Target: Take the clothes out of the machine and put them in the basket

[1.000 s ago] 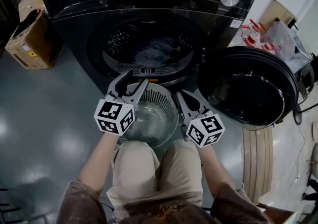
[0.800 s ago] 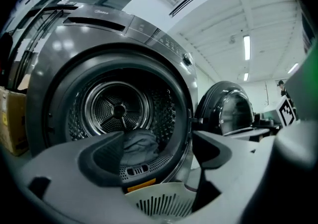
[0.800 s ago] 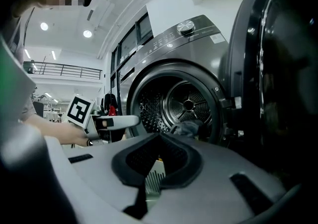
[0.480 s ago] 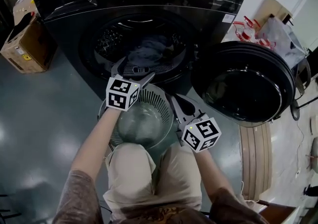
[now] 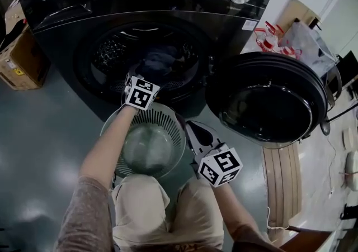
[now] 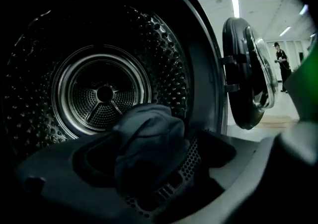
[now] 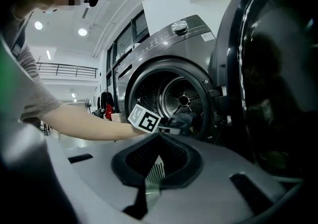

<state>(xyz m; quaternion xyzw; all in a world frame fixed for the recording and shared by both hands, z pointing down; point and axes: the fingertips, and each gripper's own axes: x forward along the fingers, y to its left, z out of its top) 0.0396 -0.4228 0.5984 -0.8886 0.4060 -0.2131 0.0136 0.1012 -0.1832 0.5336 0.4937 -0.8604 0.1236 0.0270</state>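
The dark front-loading machine [image 5: 67, 33] stands with its drum open. A dark blue-grey cloth [image 5: 159, 58] lies bunched on the lip of the drum mouth. My left gripper [image 5: 151, 73] reaches into that mouth. Its jaws have just been opening and now stand wide, with the cloth [image 6: 149, 133] lying between them, the pads not pressing it. The pale round slatted basket [image 5: 165, 115] sits on the floor below the drum, against my knees. My right gripper [image 5: 188, 128] hovers by the basket's right rim, shut on nothing. In the right gripper view, the left gripper [image 7: 171, 128] is at the cloth [image 7: 185, 120].
The round machine door [image 5: 265, 97] hangs open to the right, close beside my right gripper. A cardboard box [image 5: 17, 69] stands on the floor at the left. Bags [image 5: 291, 38] lie behind the door. A person [image 6: 281, 64] stands far off in the room.
My left gripper has travelled from above the basket forward into the drum mouth, and its jaws have spread wide around the cloth. The right gripper has barely shifted.
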